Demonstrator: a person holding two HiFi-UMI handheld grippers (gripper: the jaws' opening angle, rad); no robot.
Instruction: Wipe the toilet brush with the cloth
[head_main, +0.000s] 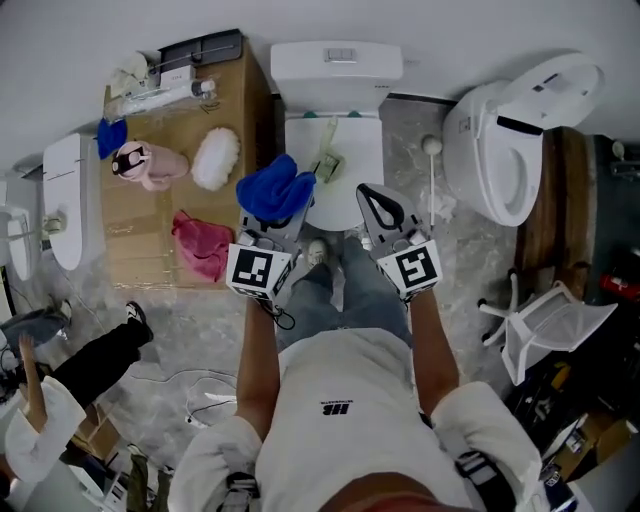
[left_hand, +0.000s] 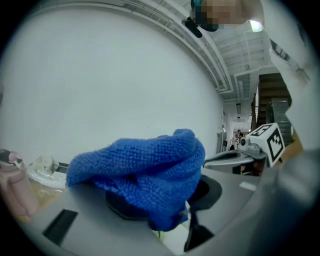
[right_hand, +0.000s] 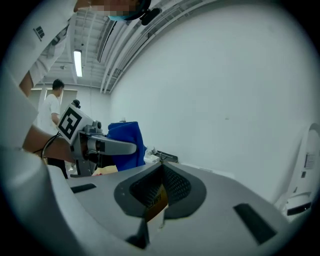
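Toilet brush (head_main: 328, 160): I take it to be the pale green, slim-handled piece lying flat on the closed toilet lid (head_main: 362, 150), handle toward the cistern. Nothing is touching it.

A white rod with a round knob (head_main: 432, 180) stands on the floor just right of the bowl. It may be another brush, but I cannot tell.

Blue cloth (head_main: 273, 190): bunched and pinched in the left gripper (head_main: 283, 220), its folds spilling over both jaws. It is held above the lid's near left part, apart from the brush.

Right gripper (head_main: 365, 192): jaws drawn together, pads meeting in a tight seam. Its own view shows a tan sliver low in that seam, and I cannot say what it is. The brush is not in it. It hangs over the lid's near right part, level with its partner and aimed at the wall.

Step in hand, as I judge it: the cloth is ready but the brush is not yet taken, and no wiping contact has been made.

The next move would call for the right jaws to part, drop to the lid and close on the thin handle. That handle lies flat on hard plastic, so it is easy to skid. Then the cloth can be brought against it.
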